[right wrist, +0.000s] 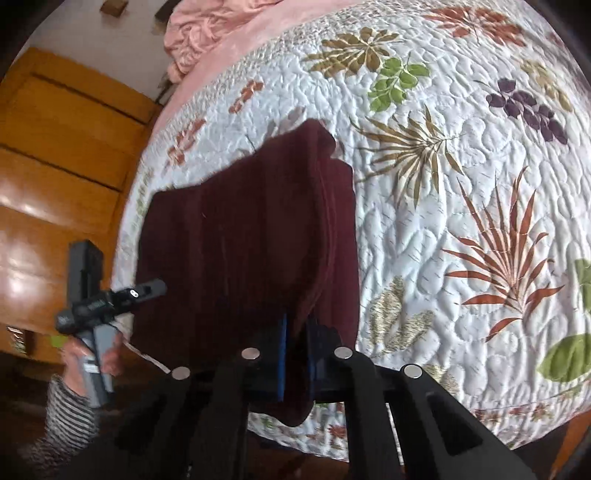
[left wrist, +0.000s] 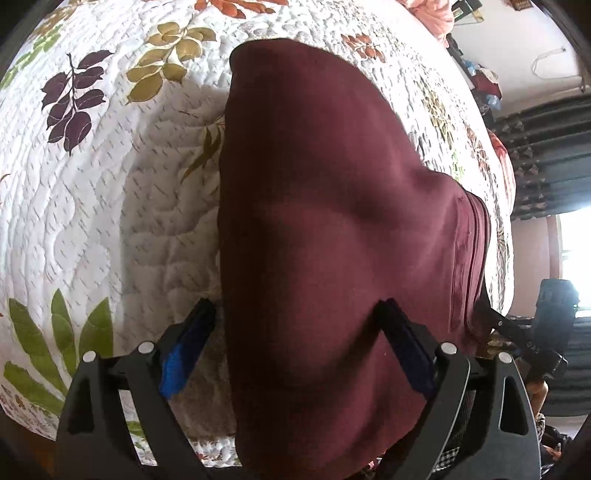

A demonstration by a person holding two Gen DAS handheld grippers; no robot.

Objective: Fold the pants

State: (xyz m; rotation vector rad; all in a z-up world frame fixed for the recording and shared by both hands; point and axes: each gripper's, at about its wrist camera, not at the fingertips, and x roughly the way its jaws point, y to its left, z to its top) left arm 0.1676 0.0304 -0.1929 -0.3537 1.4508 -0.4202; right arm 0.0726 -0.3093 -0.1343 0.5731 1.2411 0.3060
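From the left wrist view, the maroon pants (left wrist: 332, 206) lie folded lengthwise on the bed's white quilt (left wrist: 110, 206), which is printed with green, purple and orange leaves. The left hand-held gripper (left wrist: 295, 332) stands wide open over the near end of the cloth. Its blue-padded fingers (left wrist: 184, 354) sit apart, one just off the pants' left edge above the quilt, the other over the fabric, and neither pad presses on anything. At the right border the other device shows dark against a bright window, with dark curtains (left wrist: 546, 155) above it.

From the right wrist view, the same pants (right wrist: 240, 240) run away from the camera along the bed's edge, their layered folds stacked on the right side. The right hand-held gripper (right wrist: 297, 354) is clamped shut on the near edge of the pants, the cloth pinched between its blue pads, with a corner hanging below the fingers over the quilt (right wrist: 461, 221). To the left, a hand (right wrist: 88, 354) in a striped sleeve (right wrist: 62, 417) grips the handle of the left device. A wooden wardrobe (right wrist: 62, 177) stands behind it, and pink bedding (right wrist: 221, 33) is bunched at the far end of the bed.
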